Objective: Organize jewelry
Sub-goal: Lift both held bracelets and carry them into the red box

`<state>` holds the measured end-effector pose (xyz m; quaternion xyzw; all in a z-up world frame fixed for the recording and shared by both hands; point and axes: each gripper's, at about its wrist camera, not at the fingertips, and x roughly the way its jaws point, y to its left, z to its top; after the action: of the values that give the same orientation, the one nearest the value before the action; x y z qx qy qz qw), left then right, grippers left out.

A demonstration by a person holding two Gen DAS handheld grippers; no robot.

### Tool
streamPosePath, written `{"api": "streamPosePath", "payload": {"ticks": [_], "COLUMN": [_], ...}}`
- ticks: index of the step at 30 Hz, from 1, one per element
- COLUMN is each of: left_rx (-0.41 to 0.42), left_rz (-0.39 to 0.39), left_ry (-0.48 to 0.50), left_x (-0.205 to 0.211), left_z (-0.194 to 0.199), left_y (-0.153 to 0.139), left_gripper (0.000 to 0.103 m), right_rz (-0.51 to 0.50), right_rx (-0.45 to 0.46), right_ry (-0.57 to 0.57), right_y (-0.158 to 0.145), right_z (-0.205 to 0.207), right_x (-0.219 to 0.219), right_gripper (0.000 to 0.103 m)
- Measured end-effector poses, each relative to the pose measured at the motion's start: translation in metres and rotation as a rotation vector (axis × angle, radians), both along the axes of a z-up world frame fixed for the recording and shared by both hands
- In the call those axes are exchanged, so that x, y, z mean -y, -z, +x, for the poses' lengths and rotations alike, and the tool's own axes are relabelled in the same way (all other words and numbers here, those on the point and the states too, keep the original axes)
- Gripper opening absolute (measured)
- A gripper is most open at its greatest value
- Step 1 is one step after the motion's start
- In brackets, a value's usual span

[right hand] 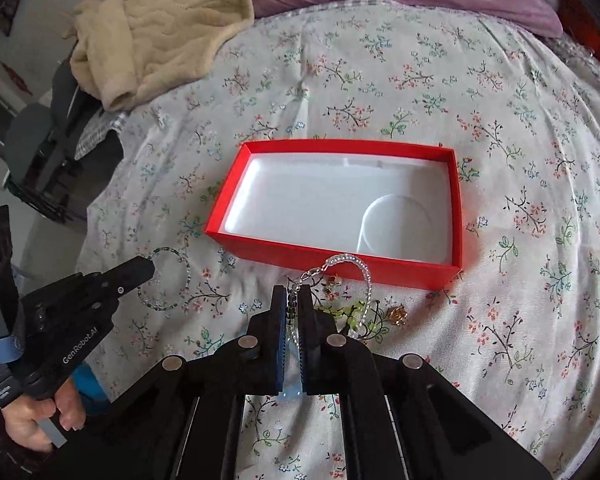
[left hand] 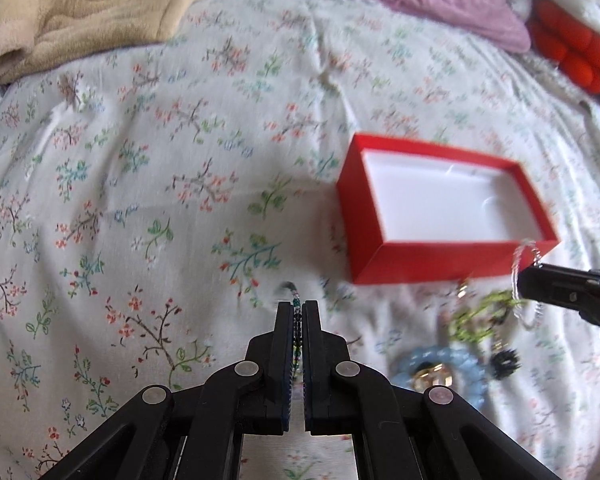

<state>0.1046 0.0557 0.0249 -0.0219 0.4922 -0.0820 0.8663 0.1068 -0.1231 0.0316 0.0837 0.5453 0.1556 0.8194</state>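
Loose trinkets (right hand: 356,316) lie between right claw (right hand: 294,300) and red box (right hand: 332,254).

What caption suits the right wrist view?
Right gripper lifts a clear beaded bracelet before the empty red box.

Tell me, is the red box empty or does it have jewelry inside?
Empty. The red box shows only its bare white lining; both bracelets are outside it, pinched in the grippers.

Matt red card box (right hand: 332,258) with smooth white liner, glassy beaded bracelet (right hand: 354,270), soft printed cotton bedsheet (right hand: 500,160)
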Motion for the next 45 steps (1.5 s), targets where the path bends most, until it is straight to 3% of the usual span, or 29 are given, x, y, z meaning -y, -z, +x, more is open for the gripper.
{"api": "streamPosePath", "payload": {"ticks": [11,22,32,36,45], "left_rx": [0.097,0.111,-0.004,-0.01,0.006], "left_rz": [-0.116,-0.286,-0.131,-0.111,-0.077], "left_ry": [0.033,0.098,0.013,0.004,0.021], "left_x": [0.023,0.063,0.061,0.058,0.062], "left_z": [0.005,0.046,0.072,0.073,0.073], "left_y": [-0.039,-0.035,0.016,0.019,0.019], "left_gripper": [0.0,0.0,0.0,0.0,0.0], "right_rz": [0.058,0.01,0.057,0.092,0.019], "right_rx": [0.128,0.142,0.104,0.084,0.014], "right_ry": [0.03,0.157,0.134,0.101,0.155], "right_y": [-0.05,-0.045,-0.029,-0.021,0.012], "right_z": [-0.002,0.028,0.046,0.051,0.062], "right_x": [0.018,0.059,0.054,0.04,0.054], "right_gripper": [0.004,0.004,0.004,0.004,0.004]}}
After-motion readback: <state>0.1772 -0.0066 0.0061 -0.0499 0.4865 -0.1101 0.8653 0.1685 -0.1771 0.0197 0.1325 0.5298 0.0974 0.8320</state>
